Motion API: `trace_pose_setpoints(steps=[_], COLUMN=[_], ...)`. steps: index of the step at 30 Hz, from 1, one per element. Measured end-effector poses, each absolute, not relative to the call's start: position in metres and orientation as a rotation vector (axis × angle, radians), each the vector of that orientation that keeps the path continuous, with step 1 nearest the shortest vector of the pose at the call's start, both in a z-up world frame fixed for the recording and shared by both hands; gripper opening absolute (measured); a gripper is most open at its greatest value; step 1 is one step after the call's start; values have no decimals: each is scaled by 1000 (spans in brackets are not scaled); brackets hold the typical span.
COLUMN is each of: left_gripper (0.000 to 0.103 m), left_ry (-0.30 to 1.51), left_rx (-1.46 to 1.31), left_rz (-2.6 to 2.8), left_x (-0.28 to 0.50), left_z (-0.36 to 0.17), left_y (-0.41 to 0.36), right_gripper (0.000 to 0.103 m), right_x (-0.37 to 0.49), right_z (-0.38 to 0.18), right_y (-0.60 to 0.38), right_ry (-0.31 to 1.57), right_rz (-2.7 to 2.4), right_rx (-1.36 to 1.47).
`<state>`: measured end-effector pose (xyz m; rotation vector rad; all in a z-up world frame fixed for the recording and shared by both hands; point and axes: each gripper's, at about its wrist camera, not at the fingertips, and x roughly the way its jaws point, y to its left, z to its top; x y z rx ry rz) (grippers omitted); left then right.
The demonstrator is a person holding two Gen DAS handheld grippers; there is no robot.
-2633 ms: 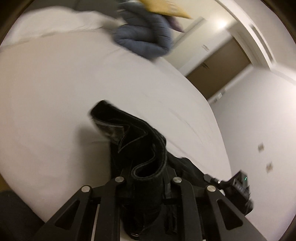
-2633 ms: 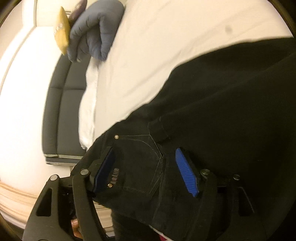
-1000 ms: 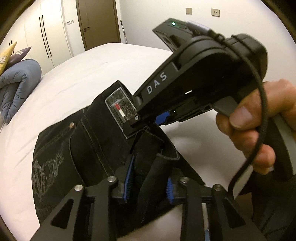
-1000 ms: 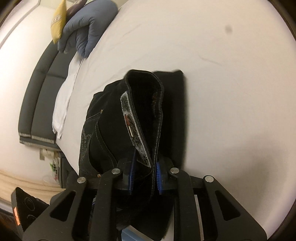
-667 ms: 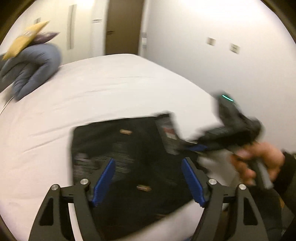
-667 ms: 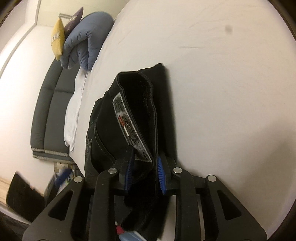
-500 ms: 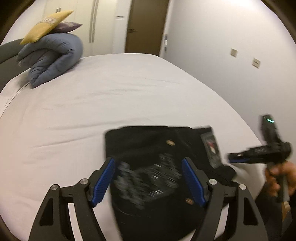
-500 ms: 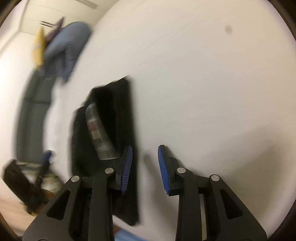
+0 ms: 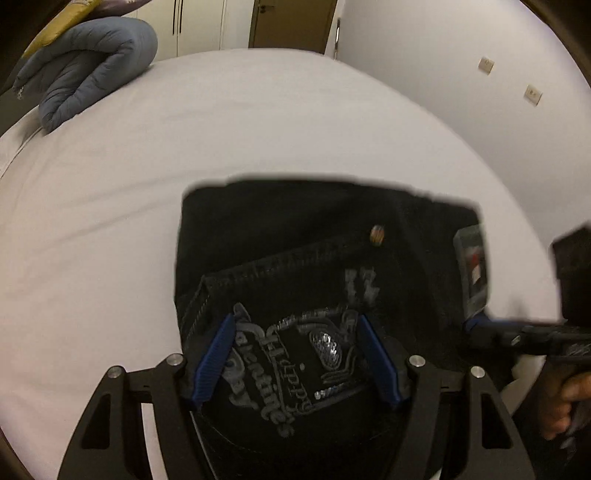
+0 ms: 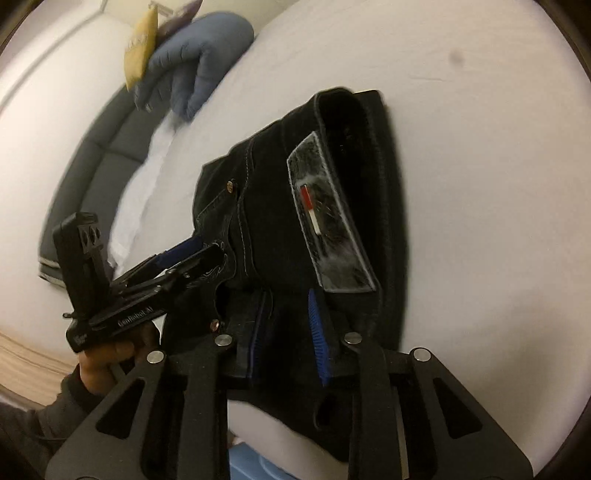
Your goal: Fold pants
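Black pants [image 9: 295, 229] lie folded on the white bed [image 9: 221, 122]. In the left wrist view my left gripper [image 9: 295, 332] hovers over the embroidered back pocket. Its jaws stand wide and are closing, the pads straddling the pocket fabric without pressing it. My right gripper [image 9: 476, 326] reaches in from the right beside the grey waistband label [image 9: 472, 266]. In the right wrist view the pants [image 10: 266, 206] show that label [image 10: 328, 218] turned up. My right gripper [image 10: 288, 306] is closing on the waistband fold, which fills the gap between its pads. My left gripper [image 10: 199, 247] touches the pants' left edge.
A rolled blue duvet [image 9: 85, 70] and a yellow pillow [image 10: 140, 48] lie at the head of the bed, by a dark grey headboard [image 10: 85, 177]. A brown door [image 9: 291, 22] and white walls stand beyond. A person's hand [image 10: 110, 350] holds each gripper near the bed's edge.
My left gripper let go of the pants, opened wide and swung across over the pocket. My right gripper released the waistband, then came back onto it. The pants went from held up to lying flat.
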<state>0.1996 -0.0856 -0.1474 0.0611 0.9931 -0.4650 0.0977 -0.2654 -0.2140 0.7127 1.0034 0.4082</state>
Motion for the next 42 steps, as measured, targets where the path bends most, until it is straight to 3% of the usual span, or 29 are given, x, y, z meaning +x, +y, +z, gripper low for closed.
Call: trace_pose_setpoints(steps=[2, 4, 10, 12, 18, 20, 21, 23, 26, 28, 31, 34, 36, 42], left_gripper=[71, 71, 76, 79, 84, 86, 86, 87, 87, 87, 90, 93, 95, 93], left_ry=[954, 949, 974, 987, 969, 956, 959, 970, 960, 945, 957, 1025, 1009, 1032], left_rx=[51, 68, 154, 118, 129, 108, 91, 69, 84, 91, 34, 62, -26, 13], left_rz=[-454, -441, -425, -426, -403, -410, -413, -420, -403, -396, -384, -372, -370, -339], left_x=[216, 240, 252, 254, 253, 252, 249, 253, 245, 240, 211, 188, 176, 168], left_z=[-132, -131, -170, -171, -179, -184, -185, -187, -172, -161, -158, -185, -192, -175], left_y=[-84, -90, -105, -98, -100, -99, -95, -91, -89, -81, -65, -64, -51, -46], right_gripper=[5, 0, 0, 8, 9, 6, 0, 0, 0, 8, 9, 9, 9, 11], right_x=[96, 93, 101, 106, 161, 190, 201, 211, 199, 179, 143, 123, 104, 79], right_z=[-220, -227, -234, -218, -158, -179, -196, -233, -232, -212, -195, -220, -229, -211], right_y=[-271, -274, -278, -276, -263, -266, -267, -289, -302, -298, -275, -245, -255, -279], right_ry=[1002, 1013, 1032, 1045, 932, 976, 1022, 1007, 966, 947, 904, 1031, 909, 879], right_rz=[405, 390, 395, 372, 459, 411, 344, 386, 371, 354, 485, 478, 499, 405], right_rx=[728, 747, 783, 741, 667, 685, 670, 862, 948, 910, 901, 745, 814, 811])
